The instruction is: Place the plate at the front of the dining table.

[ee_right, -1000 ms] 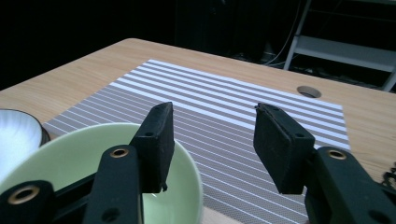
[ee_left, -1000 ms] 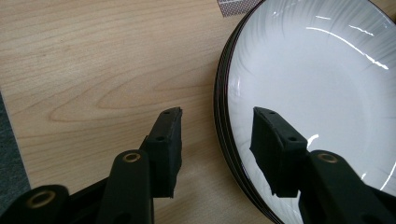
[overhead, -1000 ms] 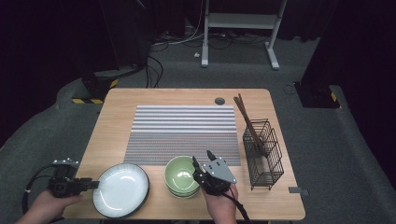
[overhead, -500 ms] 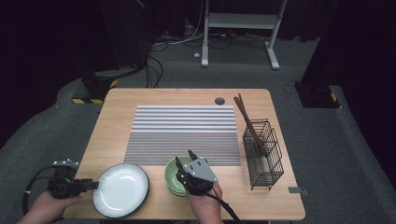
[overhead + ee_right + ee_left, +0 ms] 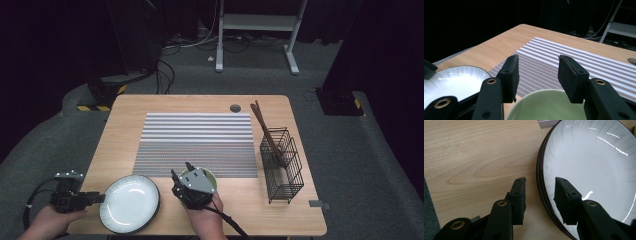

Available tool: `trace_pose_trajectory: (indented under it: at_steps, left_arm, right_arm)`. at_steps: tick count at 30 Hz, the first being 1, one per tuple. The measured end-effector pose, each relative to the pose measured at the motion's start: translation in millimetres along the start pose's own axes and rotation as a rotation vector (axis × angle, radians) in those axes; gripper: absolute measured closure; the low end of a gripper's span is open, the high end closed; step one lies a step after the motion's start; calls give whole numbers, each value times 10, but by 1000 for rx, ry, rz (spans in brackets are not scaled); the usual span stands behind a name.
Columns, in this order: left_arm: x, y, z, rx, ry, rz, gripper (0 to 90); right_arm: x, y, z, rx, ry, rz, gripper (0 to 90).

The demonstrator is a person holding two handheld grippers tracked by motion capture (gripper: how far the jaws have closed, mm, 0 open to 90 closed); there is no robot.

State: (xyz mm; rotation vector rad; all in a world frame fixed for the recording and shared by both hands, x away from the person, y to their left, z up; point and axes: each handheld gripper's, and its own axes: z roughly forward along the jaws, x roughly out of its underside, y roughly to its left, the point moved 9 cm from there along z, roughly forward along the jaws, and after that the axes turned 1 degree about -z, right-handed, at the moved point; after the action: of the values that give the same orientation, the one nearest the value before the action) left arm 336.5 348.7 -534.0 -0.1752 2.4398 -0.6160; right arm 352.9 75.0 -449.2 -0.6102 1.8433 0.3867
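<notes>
Straddling the rim of the white plate [image 5: 589, 167] in the left gripper view, left gripper [image 5: 540, 195]: one jaw over bare bench [image 5: 150, 107], the other over the plate's inside, a gap on each side of the rim, so not yet clamped; jaws just been closing around that rim. Sitting at the lower left of the high view, plate [image 5: 129, 202], gripper [image 5: 96, 198] at its left edge, same spot as a second ago. Shifted leftward across the bottom of the high view since the earlier frames, right gripper [image 5: 181, 172], now above the left part of the green bowl [image 5: 212, 176] and close to the plate's right edge. Parted and holding nothing in the right gripper view, right gripper [image 5: 537, 75], jaws just been opening a little, poised above the bowl's rim [image 5: 549, 105] with the striped mat [image 5: 579, 62] beyond. Unmoved at the right of the high view, wire basket [image 5: 285, 162] with brown chopsticks [image 5: 264, 125] leaning in it.
</notes>
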Motion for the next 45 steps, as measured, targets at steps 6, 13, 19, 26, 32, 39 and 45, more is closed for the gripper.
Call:
trace_pose_trajectory:
  at_steps: [6, 13, 19, 26, 32, 39, 45]
  left_arm:
    - [16, 0, 8, -4, 1, 4, 636]
    - [34, 1, -26, 5, 14, 13, 648]
    - [44, 1, -25, 6, 14, 7, 652]
    - [56, -22, -45, 22, 9, -1, 644]
    - [79, 10, -36, 20, 16, -4, 644]
    - [70, -23, -31, 26, 17, -4, 645]
    - [81, -50, -17, 32, 21, -5, 645]
  right_arm:
    - [-4, 154, 60, -28, 9, 5, 535]
    - [-24, 342, 77, -62, 7, -7, 545]
    - [5, 521, 115, -99, 27, -23, 542]
    - [96, 722, 177, -137, 71, -26, 550]
    - [148, 809, 210, -144, 95, -19, 583]
    - [241, 867, 248, -154, 128, -6, 548]
    - [342, 898, 296, -158, 152, -12, 529]
